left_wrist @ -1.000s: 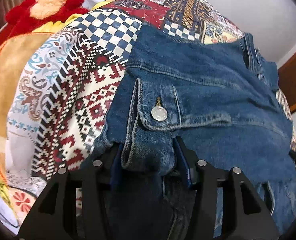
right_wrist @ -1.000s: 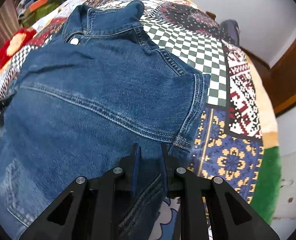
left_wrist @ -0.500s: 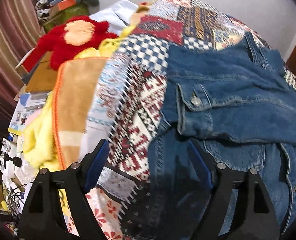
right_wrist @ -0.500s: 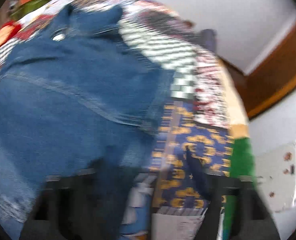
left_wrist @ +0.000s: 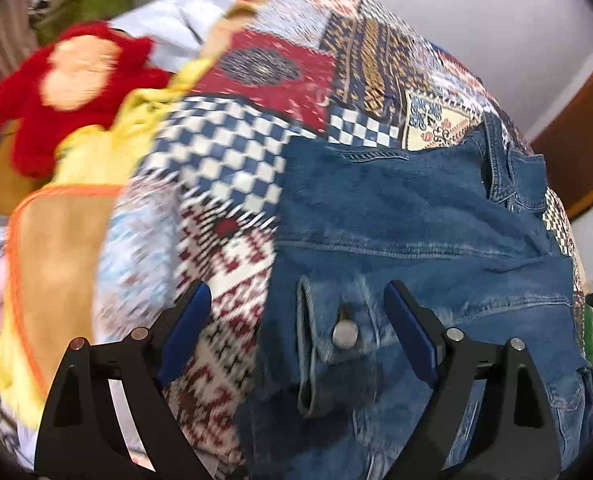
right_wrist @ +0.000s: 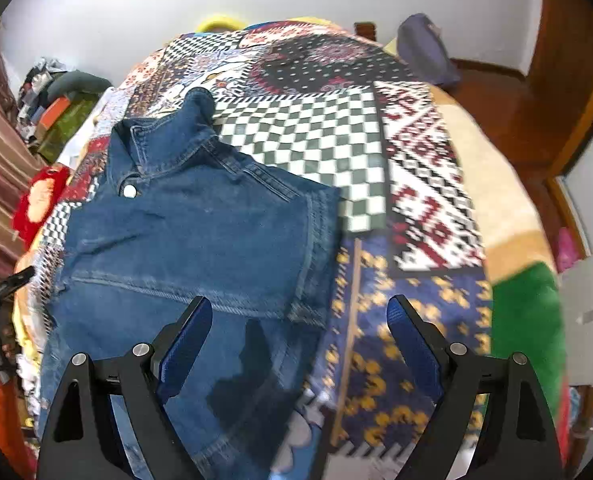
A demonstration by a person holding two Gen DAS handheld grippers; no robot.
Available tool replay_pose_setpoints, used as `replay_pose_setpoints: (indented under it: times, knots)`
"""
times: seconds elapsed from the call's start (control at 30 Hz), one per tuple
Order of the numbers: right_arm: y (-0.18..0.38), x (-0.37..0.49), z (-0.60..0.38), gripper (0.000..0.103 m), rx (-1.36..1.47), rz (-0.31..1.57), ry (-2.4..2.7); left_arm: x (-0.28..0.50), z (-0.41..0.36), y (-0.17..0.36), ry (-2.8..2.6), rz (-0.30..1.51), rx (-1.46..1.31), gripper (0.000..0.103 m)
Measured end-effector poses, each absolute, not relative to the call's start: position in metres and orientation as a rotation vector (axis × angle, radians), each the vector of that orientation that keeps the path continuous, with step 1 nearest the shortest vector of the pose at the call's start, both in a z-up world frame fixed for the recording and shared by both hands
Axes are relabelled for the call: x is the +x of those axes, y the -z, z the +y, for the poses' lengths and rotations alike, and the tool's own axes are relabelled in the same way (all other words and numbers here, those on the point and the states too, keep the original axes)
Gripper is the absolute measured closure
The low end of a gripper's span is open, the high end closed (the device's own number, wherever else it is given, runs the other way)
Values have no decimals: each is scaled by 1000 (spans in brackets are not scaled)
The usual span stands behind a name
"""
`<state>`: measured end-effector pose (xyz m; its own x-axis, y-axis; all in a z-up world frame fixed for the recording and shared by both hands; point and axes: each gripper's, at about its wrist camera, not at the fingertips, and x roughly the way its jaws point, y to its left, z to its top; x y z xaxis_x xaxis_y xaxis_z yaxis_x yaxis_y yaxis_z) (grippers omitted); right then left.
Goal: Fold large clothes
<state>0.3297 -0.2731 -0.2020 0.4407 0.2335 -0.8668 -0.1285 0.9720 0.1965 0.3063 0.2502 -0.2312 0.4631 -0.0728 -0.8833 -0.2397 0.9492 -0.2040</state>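
Denim is what the step turns on: a blue jacket (right_wrist: 192,240) is laid on the patchwork bedspread (right_wrist: 416,184), collar towards the far wall, with a folded panel already lying across its upper part. Both tools are seen with their jaws spread wide and nothing pinched; the left gripper (left_wrist: 296,320) has just been opening, its blue pads standing either side of the buttoned cuff (left_wrist: 336,344) without pressing it, and the right gripper (right_wrist: 298,320) has likewise just been opening, poised above the jacket's right edge where cloth meets bedspread. The fold appears to have been set down and released, so the next grasp is what needs care. A further fold is judged to be wanted, and it would best be taken from two matching points on the near hem, thick seams being preferred since stiff denim slips less there. The cloth should be lifted evenly by both sides and carried towards the collar, so that the panel beneath is not dragged askew. The metal button (left_wrist: 345,338) should be kept out from between the pads.
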Motion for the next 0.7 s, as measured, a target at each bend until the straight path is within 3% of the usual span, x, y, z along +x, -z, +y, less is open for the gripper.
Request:
replay_pose_setpoints:
  times: [0.13,0.2,0.3,0.33,0.4,0.47,0.5,0.57,0.7]
  knots:
    - [218,352,-267,19,97,1121,-229,343,251,254,-84,1167,-298,15]
    - [231,363,-266,32,108,1153,-231,358,257,266,-75,1187,-323,15]
    - [245,378,-266,37,121,1189,-210,375,267,281,-88,1199,-377,16]
    - [244,381,-264,42,127,1168,-211,378,270,283,-82,1195,-395,19]
    - [244,389,-261,69,134,1167,-222,386,272,284,-60,1158,-431,20]
    - [247,397,-254,85,100,1177,-209,390,271,279,-40,1121,-437,42]
    - [246,398,-249,88,74,1162,-215,393,269,277,-39,1112,-427,48]
    - [243,398,-239,89,-1,1131,-208,399,266,277,-49,1115,-395,76]
    - [237,413,-224,90,-110,1087,-202,405,268,283,-93,1125,-387,90]
